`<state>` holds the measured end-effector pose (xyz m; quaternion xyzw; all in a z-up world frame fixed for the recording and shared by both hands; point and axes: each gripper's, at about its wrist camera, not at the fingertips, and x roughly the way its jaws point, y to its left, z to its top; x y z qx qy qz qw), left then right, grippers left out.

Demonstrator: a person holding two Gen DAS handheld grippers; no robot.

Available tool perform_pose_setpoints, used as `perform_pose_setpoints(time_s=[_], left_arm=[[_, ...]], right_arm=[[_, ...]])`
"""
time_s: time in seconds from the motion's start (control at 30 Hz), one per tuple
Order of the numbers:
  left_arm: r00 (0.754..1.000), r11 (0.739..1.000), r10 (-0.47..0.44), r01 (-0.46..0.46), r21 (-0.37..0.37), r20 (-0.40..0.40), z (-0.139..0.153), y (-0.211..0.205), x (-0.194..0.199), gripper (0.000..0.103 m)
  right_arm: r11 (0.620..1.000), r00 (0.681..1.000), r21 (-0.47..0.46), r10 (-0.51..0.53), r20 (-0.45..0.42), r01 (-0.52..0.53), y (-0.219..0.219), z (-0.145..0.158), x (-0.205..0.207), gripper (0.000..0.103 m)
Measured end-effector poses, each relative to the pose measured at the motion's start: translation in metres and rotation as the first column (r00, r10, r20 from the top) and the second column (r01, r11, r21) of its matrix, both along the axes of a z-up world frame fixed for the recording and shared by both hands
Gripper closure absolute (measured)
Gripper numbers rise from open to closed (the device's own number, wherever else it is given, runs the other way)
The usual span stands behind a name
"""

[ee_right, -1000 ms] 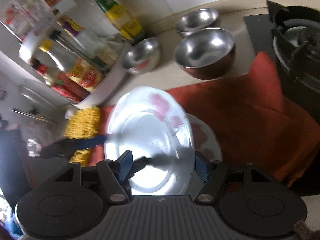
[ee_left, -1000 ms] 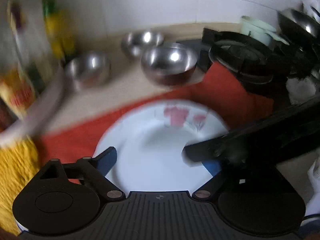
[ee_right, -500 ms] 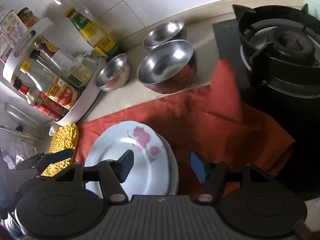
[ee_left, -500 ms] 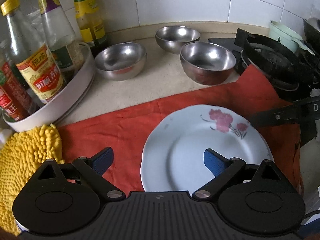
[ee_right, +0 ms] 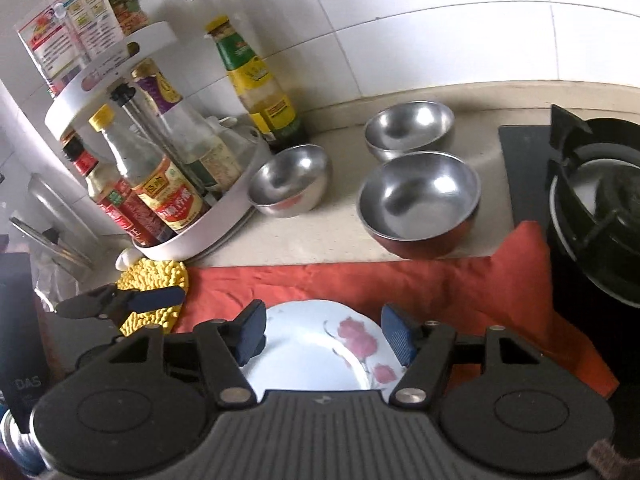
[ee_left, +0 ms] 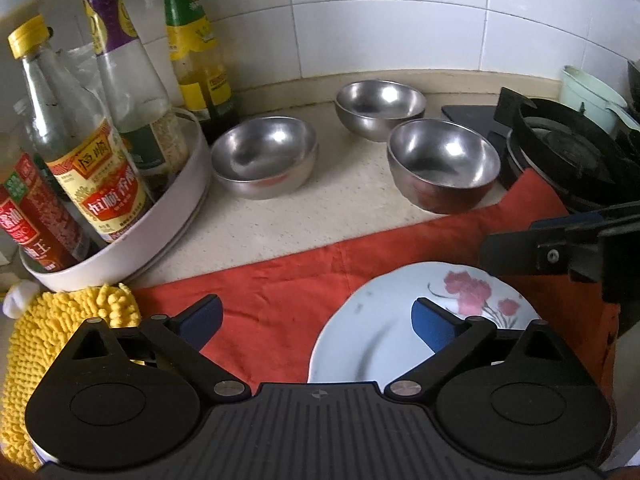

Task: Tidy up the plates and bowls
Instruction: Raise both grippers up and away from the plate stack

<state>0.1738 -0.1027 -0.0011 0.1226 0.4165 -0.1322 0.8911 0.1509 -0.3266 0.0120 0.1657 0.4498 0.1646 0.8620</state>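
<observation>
Resting flat on a creased red cloth (ee_right: 420,280), a round glossy white plate (ee_right: 304,344) with pink printed flowers lies at the desk's (ee_left: 288,216) near edge. Three smooth steel bowls (ee_right: 418,200) sit apart on the speckled stone beyond. Both the left tongs (ee_left: 316,320) and right tongs (ee_right: 324,332) hang released, gripping nothing, above it.
</observation>
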Motion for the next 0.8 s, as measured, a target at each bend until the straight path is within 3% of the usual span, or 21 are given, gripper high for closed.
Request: perform_pose_setpoints(time_s=[0.8], left_arm=[[0.996, 0.996, 0.089, -0.089, 0.008, 0.003, -0.0043, 0.0005, -0.0066, 0.001]], right_arm=[[0.997, 0.997, -0.022, 0.071, -0.002, -0.071, 0.0083, -0.0001, 0.0035, 0.043]])
